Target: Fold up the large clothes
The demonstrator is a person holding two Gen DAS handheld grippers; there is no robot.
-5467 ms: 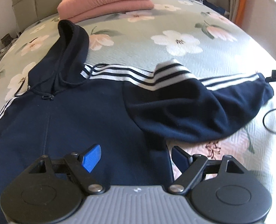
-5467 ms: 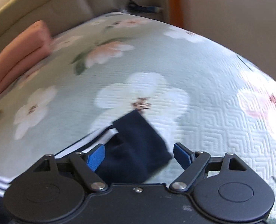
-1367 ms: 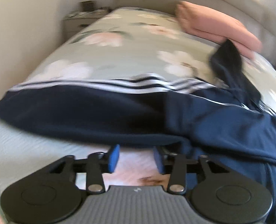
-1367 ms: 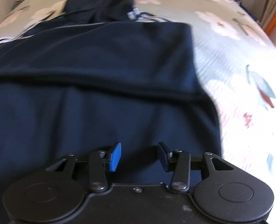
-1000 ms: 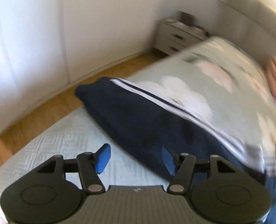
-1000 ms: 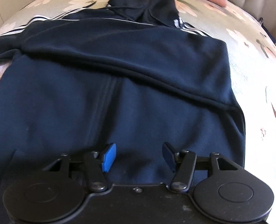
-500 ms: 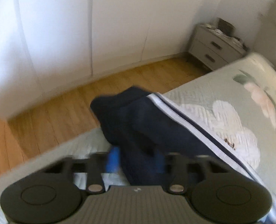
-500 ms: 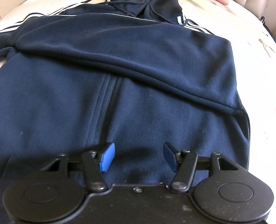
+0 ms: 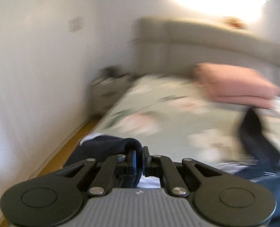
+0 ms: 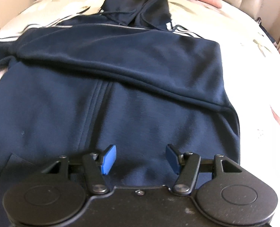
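Since half a second ago the left gripper point(image 9: 138, 159) has swung from facing the floor and wardrobe to facing up the bed toward the headboard point(image 9: 196, 37), carrying the sleeve cuff point(image 9: 109, 147) with it. Its two fingers are pressed nearly together on a roll of dark navy fabric; the cuff bulges above and to the left of the fingertips, and more cloth hangs below between the finger arms. This view is heavily motion-blurred, so fine detail is not readable.

The right gripper point(image 10: 140, 158) has barely shifted. Its blue pads point(image 10: 108, 158) stand wide apart with nothing between them, poised low over the lower front of the hoodie point(image 10: 121, 98), just right of the zip seam point(image 10: 96, 106).

The hoodie lies flat, front up, on the floral bedspread point(image 10: 253, 60). Its right sleeve point(image 10: 140, 64) is folded across the chest, running from the right shoulder down toward the left side. The hood point(image 10: 151, 5) points to the head of the bed, drawstrings loose on the chest. White stripes point(image 10: 179, 30) show at both shoulders.

A stack of folded pink cloth point(image 9: 234, 83) rests on the bedspread by the headboard. A bedside cabinet point(image 9: 109, 90) stands left of the bed against the white wall point(image 9: 36, 75); its top is cluttered, contents unclear. Wooden floor point(image 9: 64, 151) shows alongside the bed.
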